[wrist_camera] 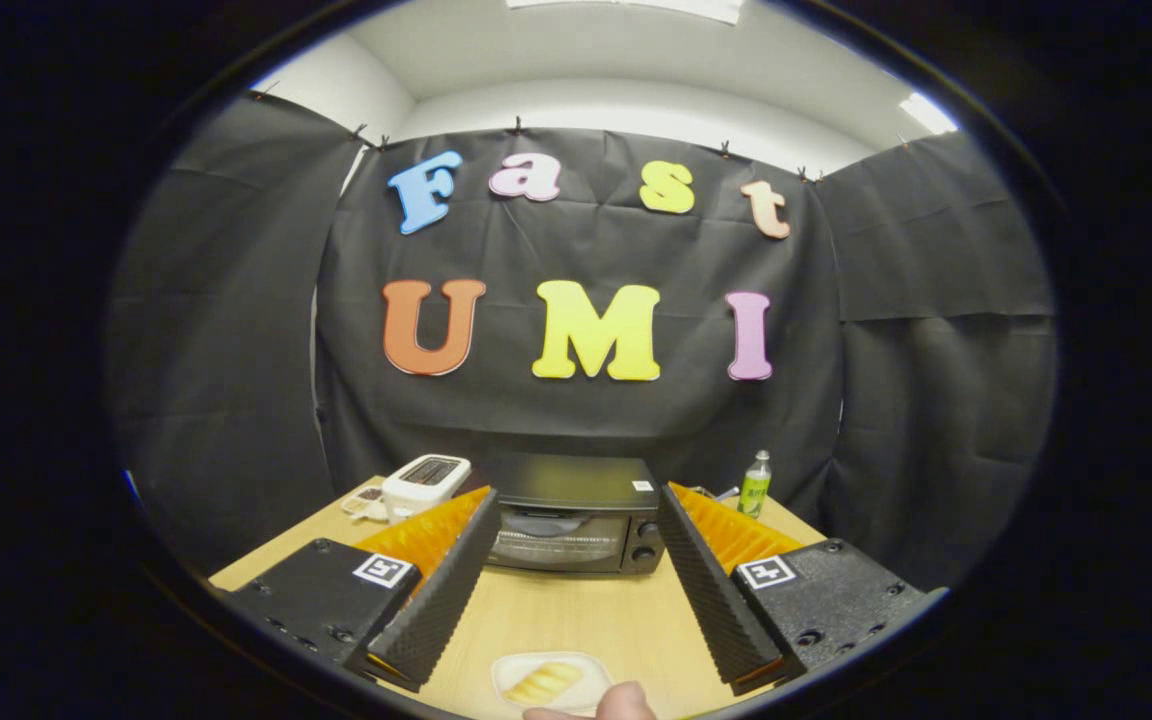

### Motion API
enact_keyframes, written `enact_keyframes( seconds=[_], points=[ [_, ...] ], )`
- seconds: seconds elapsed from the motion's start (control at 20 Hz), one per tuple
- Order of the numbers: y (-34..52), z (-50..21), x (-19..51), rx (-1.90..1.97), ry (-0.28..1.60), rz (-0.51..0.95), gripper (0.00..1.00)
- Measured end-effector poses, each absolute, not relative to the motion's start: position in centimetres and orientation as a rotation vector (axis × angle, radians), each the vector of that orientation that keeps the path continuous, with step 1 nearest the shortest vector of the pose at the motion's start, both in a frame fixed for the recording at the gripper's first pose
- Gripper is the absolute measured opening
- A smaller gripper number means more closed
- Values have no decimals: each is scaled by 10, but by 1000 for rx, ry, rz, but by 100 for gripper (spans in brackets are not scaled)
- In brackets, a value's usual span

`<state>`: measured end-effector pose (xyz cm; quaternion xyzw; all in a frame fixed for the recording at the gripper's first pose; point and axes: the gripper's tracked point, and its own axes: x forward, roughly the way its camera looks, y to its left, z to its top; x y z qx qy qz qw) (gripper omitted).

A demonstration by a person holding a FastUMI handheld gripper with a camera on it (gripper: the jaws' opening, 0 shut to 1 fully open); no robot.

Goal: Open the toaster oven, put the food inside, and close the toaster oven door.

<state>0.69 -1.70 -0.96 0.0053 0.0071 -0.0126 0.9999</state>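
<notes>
A black toaster oven [573,512] stands at the back of the wooden table [576,620], its glass door shut. My gripper [576,668] hangs above the table's near part, open wide, the two black ribbed fingers [436,610] spread with the oven seen beyond them. Low between the fingers lies a white plate [551,682] with yellowish food [543,683] on it. A person's fingertip [626,703] touches the plate's near rim.
A white toaster [423,481] sits left of the oven, with a small dish [366,500] beside it. A green bottle [755,484] stands to the oven's right at the back. Black cloth walls close the booth on three sides.
</notes>
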Motion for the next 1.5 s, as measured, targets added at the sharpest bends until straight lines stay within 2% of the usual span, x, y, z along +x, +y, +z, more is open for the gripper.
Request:
enact_keyframes(
  seconds=[0.25,0.85,1.1,1.5],
  points=[
    [-36,-7,10,6,-22,-61,100],
    [-58,-42,46,46,32,-6,100],
    [-50,-53,98,56,76,34,100],
    [1,-93,230,98,117,66,100]
  ],
)
